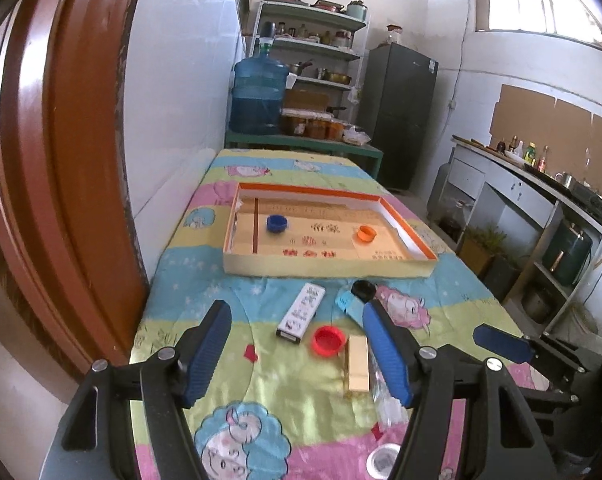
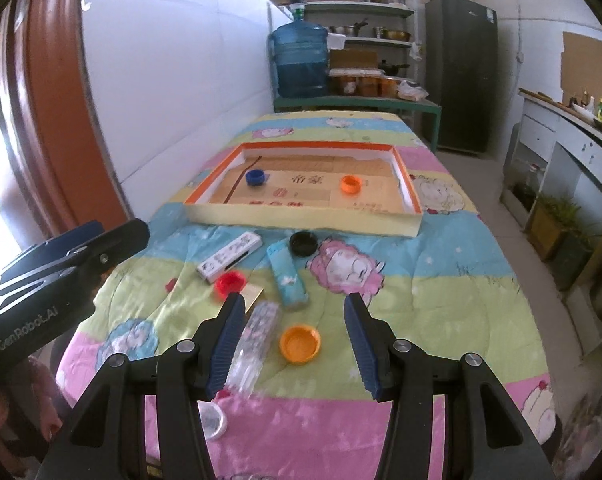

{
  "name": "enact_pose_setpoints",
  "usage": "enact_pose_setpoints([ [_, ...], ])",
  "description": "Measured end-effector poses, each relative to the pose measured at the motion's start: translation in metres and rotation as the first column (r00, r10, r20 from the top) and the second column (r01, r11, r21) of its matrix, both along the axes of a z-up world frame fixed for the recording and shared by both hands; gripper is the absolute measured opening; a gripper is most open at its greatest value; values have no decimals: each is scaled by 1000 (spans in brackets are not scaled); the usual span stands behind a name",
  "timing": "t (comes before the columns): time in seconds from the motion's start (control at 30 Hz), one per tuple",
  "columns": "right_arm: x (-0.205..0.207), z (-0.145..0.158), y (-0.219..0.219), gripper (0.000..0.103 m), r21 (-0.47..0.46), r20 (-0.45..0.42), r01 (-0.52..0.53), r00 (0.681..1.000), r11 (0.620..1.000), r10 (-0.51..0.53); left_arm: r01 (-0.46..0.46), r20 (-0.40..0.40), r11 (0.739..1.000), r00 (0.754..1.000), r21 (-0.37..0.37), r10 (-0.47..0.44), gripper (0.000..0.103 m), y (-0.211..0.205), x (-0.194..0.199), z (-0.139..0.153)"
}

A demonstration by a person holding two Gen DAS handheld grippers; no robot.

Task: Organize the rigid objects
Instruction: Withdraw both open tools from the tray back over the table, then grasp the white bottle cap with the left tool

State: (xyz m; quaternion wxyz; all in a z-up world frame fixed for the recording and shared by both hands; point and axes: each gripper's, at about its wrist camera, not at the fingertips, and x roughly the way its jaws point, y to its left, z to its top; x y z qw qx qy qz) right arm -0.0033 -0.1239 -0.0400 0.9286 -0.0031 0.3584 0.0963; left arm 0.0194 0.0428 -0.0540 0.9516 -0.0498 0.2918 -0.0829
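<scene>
An orange-rimmed shallow box [image 1: 409, 236] [image 2: 405, 184] lies on the table with a blue cap [image 1: 277, 223] [image 2: 256, 177] and an orange cap [image 1: 367, 234] [image 2: 351, 183] inside. In front of it lie a white carton [image 1: 301, 314] [image 2: 229, 257], a black cap [image 1: 363, 290] [image 2: 303, 242], a light-blue box [image 1: 347, 303] [image 2: 287, 276], a red cap [image 1: 328, 340] [image 2: 229, 283] and a tan box [image 1: 358, 362]. A clear tube [image 2: 257, 344] and another orange cap [image 2: 300, 344] lie nearer. My left gripper [image 1: 297, 328] is open above the red cap. My right gripper [image 2: 295, 312] is open above the near orange cap.
A patterned cloth [image 1: 229, 280] [image 2: 441, 288] covers the table. A brown door frame [image 1: 53, 160] stands at the left by a white wall. Behind the table are a water jug [image 1: 259, 96], shelves and a fridge [image 1: 401, 116]. A small metal lid [image 1: 383, 458] [image 2: 213, 420] lies near the front edge.
</scene>
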Motion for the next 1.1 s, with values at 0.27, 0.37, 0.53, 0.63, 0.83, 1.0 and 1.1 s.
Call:
enact_pose_setpoints([
  [0.27,-18,-11,4,53,8,-9,-32,999,999,32,-11,-25,1000,1000,-1,11,67,5,-15,-13],
  [0.37,-25,-15,4,53,12,-14,-45,999,999,45,-17,-33,1000,999,-13,17,67,10,-19,-19],
  [0.53,-37,-25,7,53,-7,-16,-77,997,997,77,-9,-55,1000,998,-25,8,60,15,-20,-28],
  [0.63,-44,-31,10,53,0,-23,-111,994,994,111,-14,-63,1000,998,-16,13,60,17,-21,-33],
  [0.83,-50,-45,13,53,4,-48,-140,989,990,140,4,-86,1000,996,-25,-7,60,15,-26,-42],
  [1.0,-44,-47,-4,53,15,-48,-67,997,998,68,94,-90,994,991,-51,-98,59,3,-36,-48],
  [1.1,-39,-50,-20,53,3,-51,3,999,1000,-3,188,-96,980,976,-59,-193,59,-15,-45,-54],
])
